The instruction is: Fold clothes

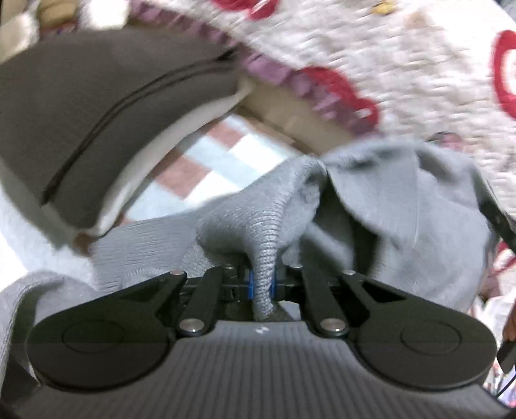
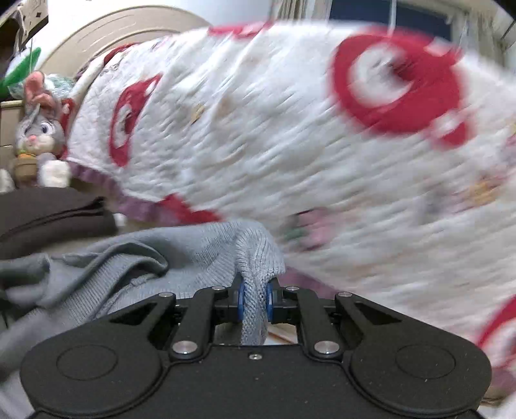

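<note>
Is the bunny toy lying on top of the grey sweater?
No, the bunny toy sits far off by the quilt's edge, apart from the grey sweater.

Home bedroom: quilted bedspread, curved headboard, plush rabbit.

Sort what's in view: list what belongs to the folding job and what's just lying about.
Job:
- grey knit sweater
- left gripper, shut on it
- right gripper, shut on it

Lying about:
- white quilt with red patches
- stuffed bunny
- dark brown cushion
</note>
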{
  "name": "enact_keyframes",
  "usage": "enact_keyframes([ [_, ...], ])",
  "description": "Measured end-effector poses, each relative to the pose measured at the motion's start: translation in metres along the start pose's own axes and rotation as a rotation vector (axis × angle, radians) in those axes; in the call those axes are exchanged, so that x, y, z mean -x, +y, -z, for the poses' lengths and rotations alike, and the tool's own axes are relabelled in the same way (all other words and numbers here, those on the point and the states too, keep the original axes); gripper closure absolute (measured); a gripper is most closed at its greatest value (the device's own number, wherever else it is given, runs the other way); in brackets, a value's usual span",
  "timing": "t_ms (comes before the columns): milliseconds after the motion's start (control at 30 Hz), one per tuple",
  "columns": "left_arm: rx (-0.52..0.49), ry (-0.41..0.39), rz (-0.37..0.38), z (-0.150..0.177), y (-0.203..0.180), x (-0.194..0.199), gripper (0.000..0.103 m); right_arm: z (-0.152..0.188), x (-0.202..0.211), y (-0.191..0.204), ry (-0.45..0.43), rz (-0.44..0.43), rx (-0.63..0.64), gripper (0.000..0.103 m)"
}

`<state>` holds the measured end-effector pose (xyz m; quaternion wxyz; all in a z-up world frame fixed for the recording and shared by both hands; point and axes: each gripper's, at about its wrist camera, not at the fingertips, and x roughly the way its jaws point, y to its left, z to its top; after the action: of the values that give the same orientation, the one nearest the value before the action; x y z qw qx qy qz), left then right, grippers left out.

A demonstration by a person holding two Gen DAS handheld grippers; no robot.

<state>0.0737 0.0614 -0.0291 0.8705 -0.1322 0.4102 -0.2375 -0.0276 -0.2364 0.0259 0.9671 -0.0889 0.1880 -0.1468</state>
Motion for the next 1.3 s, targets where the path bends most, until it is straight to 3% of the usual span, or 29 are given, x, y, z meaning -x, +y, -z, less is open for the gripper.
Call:
enact_keyframes([
  [100, -0.085, -0.038, 0.102, -0.002, -0.032, 0.015, 0.096, -0.002, 0.072, -0.038, -0.015, 0.137, 0.000, 0.089],
  [167, -0.146, -0.005, 0.173, 0.005, -0.052, 0.011, 0.095, 0.014, 0.096, -0.058, 0.076, 0.199, -0.043, 0.089],
  [267, -0.207, 0.113, 0.170, 0.023, -0.074, -0.015, 0.092, 0.051, 0.117, -0.086, 0.250, 0.245, -0.159, 0.089],
  [400, -0.240, 0.270, 0.143, 0.048, -0.091, -0.046, 0.073, 0.125, 0.095, -0.103, 0.519, 0.184, -0.350, 0.085],
  [467, -0.226, 0.326, 0.123, 0.058, -0.092, -0.056, 0.060, 0.145, 0.088, -0.106, 0.588, 0.157, -0.404, 0.081],
  [567, -0.222, 0.360, 0.075, 0.068, -0.091, -0.062, 0.056, 0.152, 0.086, -0.114, 0.595, 0.156, -0.452, 0.075],
  [700, -0.249, 0.372, 0.019, 0.074, -0.090, -0.066, 0.050, 0.153, 0.088, -0.128, 0.582, 0.157, -0.542, 0.058],
  [767, -0.235, 0.386, 0.014, 0.075, -0.089, -0.070, 0.049, 0.158, 0.092, -0.132, 0.568, 0.149, -0.580, 0.057],
  [833, -0.247, 0.382, 0.008, 0.075, -0.089, -0.070, 0.055, 0.166, 0.091, -0.133, 0.559, 0.149, -0.589, 0.053],
  [867, -0.277, 0.367, -0.013, 0.075, -0.092, -0.067, 0.085, 0.167, 0.092, -0.134, 0.555, 0.155, -0.579, 0.052],
  [900, -0.320, 0.326, -0.053, 0.074, -0.096, -0.061, 0.097, 0.170, 0.092, -0.132, 0.551, 0.162, -0.572, 0.051],
  [967, -0.396, 0.207, -0.086, 0.070, -0.104, -0.042, 0.097, 0.173, 0.093, -0.132, 0.541, 0.176, -0.561, 0.050],
  [1033, -0.407, 0.114, -0.057, 0.059, -0.108, -0.023, 0.097, 0.169, 0.095, -0.135, 0.509, 0.183, -0.537, 0.050],
  [1133, -0.404, 0.012, -0.025, 0.043, -0.110, -0.005, 0.097, 0.155, 0.099, -0.132, 0.463, 0.077, -0.477, 0.050],
  [1200, -0.430, -0.009, -0.038, 0.040, -0.111, -0.005, 0.097, 0.147, 0.093, -0.129, 0.455, -0.098, -0.538, 0.050],
  [1300, -0.389, 0.029, -0.005, 0.043, -0.105, -0.010, 0.097, 0.138, 0.081, -0.122, 0.463, -0.331, -0.627, 0.045],
])
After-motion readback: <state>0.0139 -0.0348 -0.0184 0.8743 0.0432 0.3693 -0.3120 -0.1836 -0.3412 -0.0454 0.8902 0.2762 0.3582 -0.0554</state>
